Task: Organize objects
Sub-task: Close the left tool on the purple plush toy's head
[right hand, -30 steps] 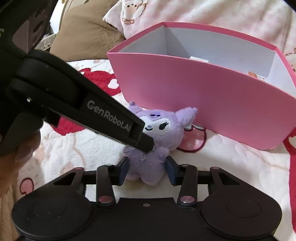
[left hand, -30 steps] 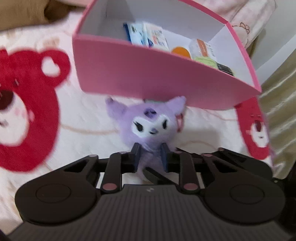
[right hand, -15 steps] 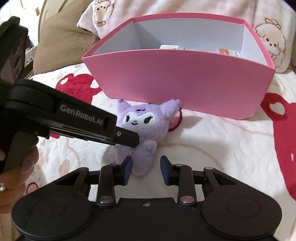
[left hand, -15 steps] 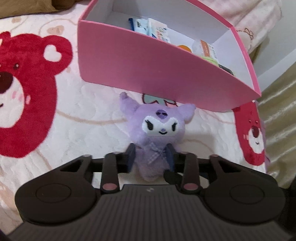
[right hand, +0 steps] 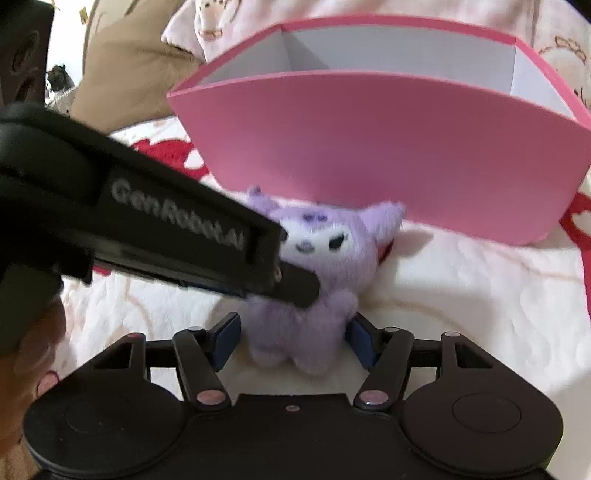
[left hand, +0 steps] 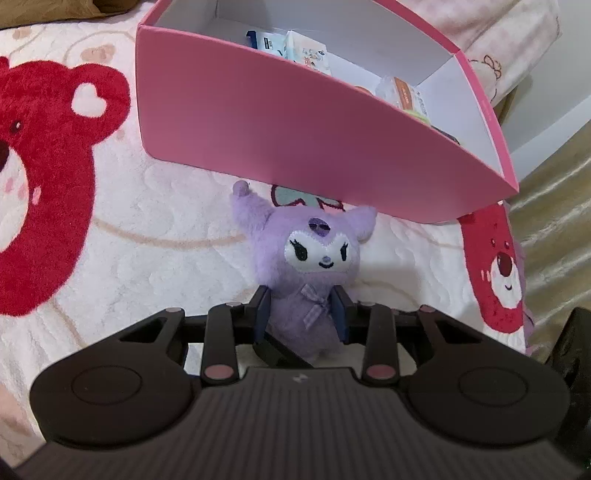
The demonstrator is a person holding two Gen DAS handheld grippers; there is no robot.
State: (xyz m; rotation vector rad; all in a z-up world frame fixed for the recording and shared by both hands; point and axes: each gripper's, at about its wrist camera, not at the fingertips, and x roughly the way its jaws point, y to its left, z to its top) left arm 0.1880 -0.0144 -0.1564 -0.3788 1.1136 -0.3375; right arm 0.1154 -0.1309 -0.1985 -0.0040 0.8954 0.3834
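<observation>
A purple plush doll [left hand: 314,266] with a white face lies on the bedspread in front of the pink box [left hand: 280,122]. My left gripper [left hand: 301,315] has its pads against both sides of the doll's body, shut on it. In the right wrist view the doll [right hand: 317,280] sits between the fingers of my right gripper [right hand: 293,343], which is open with its pads apart on either side of the doll's legs. The left gripper's finger [right hand: 177,229] crosses that view and covers part of the doll. The pink box [right hand: 388,140] stands just behind.
The box holds several small packets [left hand: 306,51] and a wrapped item [left hand: 402,92]. The bedspread [left hand: 147,229] is white with red bear prints [left hand: 44,177]. A brown pillow [right hand: 125,77] and pink bedding [right hand: 369,14] lie behind the box. A gold curtain [left hand: 554,229] hangs at the right.
The right gripper has opened wider and moved in around the doll's legs. The left gripper stays clamped on the doll, which has shifted slightly on the bedspread.
</observation>
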